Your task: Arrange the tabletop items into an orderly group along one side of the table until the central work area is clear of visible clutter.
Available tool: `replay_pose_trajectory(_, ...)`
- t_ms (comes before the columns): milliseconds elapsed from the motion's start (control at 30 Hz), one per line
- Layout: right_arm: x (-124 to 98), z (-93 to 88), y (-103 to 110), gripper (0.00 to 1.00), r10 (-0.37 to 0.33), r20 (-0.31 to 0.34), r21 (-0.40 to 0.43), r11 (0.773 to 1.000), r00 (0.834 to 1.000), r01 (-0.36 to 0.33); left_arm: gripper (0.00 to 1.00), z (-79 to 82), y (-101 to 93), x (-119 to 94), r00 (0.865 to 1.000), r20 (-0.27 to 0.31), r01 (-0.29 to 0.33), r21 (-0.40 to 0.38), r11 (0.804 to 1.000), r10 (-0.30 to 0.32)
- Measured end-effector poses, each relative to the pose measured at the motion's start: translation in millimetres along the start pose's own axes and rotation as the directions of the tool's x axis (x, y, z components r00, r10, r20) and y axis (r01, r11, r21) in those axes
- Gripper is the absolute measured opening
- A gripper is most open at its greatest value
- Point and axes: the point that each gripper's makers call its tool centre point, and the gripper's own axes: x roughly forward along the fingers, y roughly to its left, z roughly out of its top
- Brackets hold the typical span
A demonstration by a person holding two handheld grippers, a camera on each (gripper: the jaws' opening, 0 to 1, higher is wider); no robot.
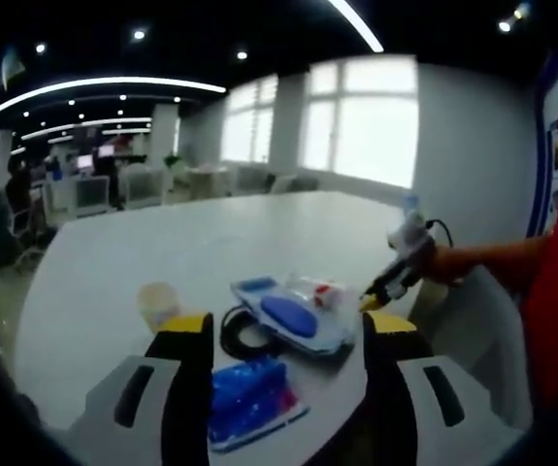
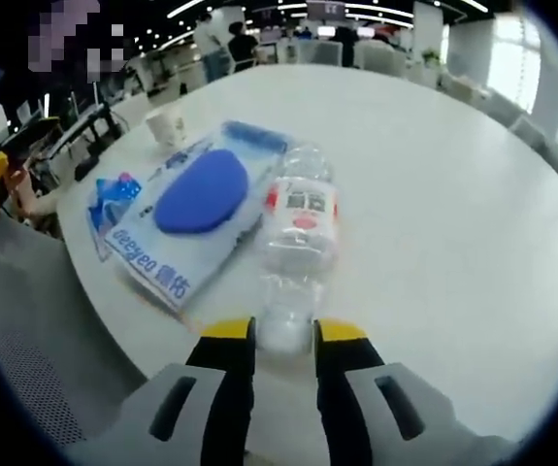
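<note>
Clear plastic water bottle (image 2: 299, 225) lies on its side beside the wet-wipes pack (image 2: 186, 218) near the table (image 2: 434, 194) edge; the right gripper (image 2: 283, 335) straddles its cap end, jaws narrowly spread, apparently to nudge it. Left gripper (image 1: 283, 340) hovers spread wide.

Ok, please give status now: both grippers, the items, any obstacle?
Right gripper closing around lying bottle, grip unconfirmed. Left gripper open above blue tissue pack. Wipes pack, cup, cable clustered near edge.
</note>
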Motion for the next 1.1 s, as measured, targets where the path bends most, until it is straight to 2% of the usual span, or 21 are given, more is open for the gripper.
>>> replay_pose_trajectory(233,-9,3.1,0,0.23,-0.012,-0.004,-0.009,1.0,1.0,0.012,0.58,-0.3,-1.1,1,1.0,0.002,0.008,-0.004,1.0,-0.008)
replay_pose_trajectory(633,-32,26.1,-1,0.22,-0.044,0.049,-0.019,0.999,0.998,0.045,0.58,1.3,-3.7,3,1.0,0.015,0.026,-0.003,1.0,-0.026)
replay_pose_trajectory(1100,-70,84.3,6,0.22,-0.09,0.168,-0.086,0.991,0.982,0.106,0.57,5.5,-3.4,3,0.998,0.038,0.045,-0.012,0.999,-0.044)
